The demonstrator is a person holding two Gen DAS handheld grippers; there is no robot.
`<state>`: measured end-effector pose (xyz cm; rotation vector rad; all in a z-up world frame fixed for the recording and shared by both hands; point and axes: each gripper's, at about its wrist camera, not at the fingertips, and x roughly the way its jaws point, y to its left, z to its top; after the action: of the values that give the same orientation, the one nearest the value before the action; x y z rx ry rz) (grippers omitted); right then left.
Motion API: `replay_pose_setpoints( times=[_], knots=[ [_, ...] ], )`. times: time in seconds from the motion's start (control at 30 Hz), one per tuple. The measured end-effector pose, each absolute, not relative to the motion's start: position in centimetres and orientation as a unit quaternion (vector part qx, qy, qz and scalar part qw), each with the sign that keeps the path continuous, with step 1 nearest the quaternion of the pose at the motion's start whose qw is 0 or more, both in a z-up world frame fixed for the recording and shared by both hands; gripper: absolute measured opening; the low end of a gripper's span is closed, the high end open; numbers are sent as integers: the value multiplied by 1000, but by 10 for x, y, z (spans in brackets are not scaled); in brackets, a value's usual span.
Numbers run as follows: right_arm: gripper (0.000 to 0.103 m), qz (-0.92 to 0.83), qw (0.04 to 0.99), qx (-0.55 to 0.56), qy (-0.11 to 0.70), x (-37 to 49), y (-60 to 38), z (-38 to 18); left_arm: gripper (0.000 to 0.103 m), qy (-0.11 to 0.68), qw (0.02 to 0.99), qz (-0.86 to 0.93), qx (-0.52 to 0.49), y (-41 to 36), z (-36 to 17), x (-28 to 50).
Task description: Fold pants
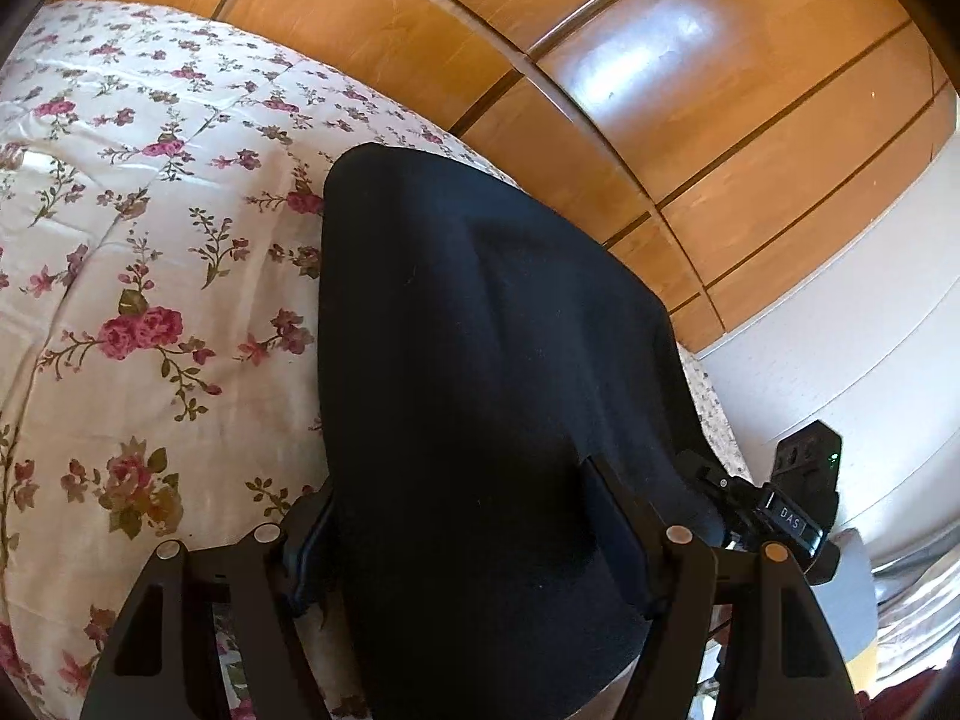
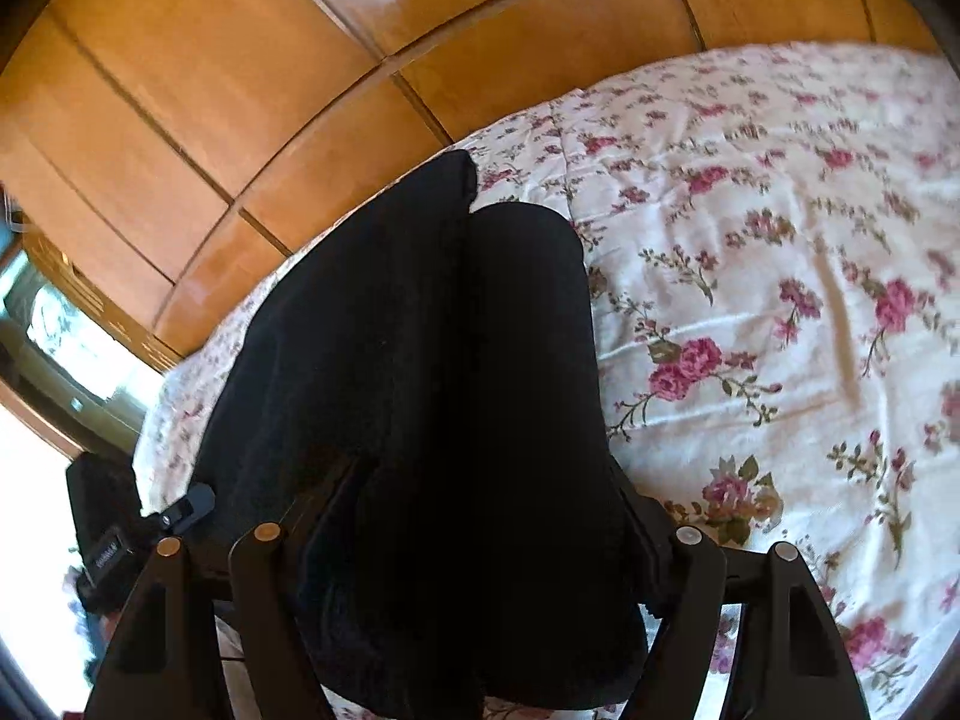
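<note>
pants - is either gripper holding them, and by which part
Both: the black pants fill the left gripper and right gripper jaws, bunched at the near end; which part can't be told.

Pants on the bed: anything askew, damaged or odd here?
Nothing stands out. The dark pants lie lengthwise on the floral bedspread, undamaged, and fill the jaws of both grippers. In the right wrist view one leg end reaches slightly farther than the other.

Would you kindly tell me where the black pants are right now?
The black pants lie on the floral bedspread near the bed's edge by the wooden wardrobe, running forward between both grippers' fingers in each wrist view.
</note>
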<state>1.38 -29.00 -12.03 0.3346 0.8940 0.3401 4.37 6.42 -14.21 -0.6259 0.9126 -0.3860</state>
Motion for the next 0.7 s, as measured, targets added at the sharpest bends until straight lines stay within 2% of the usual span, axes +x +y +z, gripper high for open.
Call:
replay_pose_setpoints(
  times=[0.27, 0.3, 0.37, 0.47, 0.7],
  knots=[
    [73, 152, 890, 107, 417, 15, -279, -117, 73, 435, 841, -168, -275, 58, -140, 45],
    [73, 151, 890, 105, 417, 15, -279, -117, 71, 436, 841, -168, -273, 58, -140, 45],
    [73, 150, 891, 102, 415, 14, -279, -117, 60, 433, 844, -171, -265, 55, -135, 43],
    [68, 150, 896, 84, 408, 13, -276, -115, 54, 427, 860, -168, -224, 46, -124, 41],
    [61, 145, 911, 20, 386, 9, -262, -107, 47, 409, 881, -161, -177, 33, -105, 38]
  ],
)
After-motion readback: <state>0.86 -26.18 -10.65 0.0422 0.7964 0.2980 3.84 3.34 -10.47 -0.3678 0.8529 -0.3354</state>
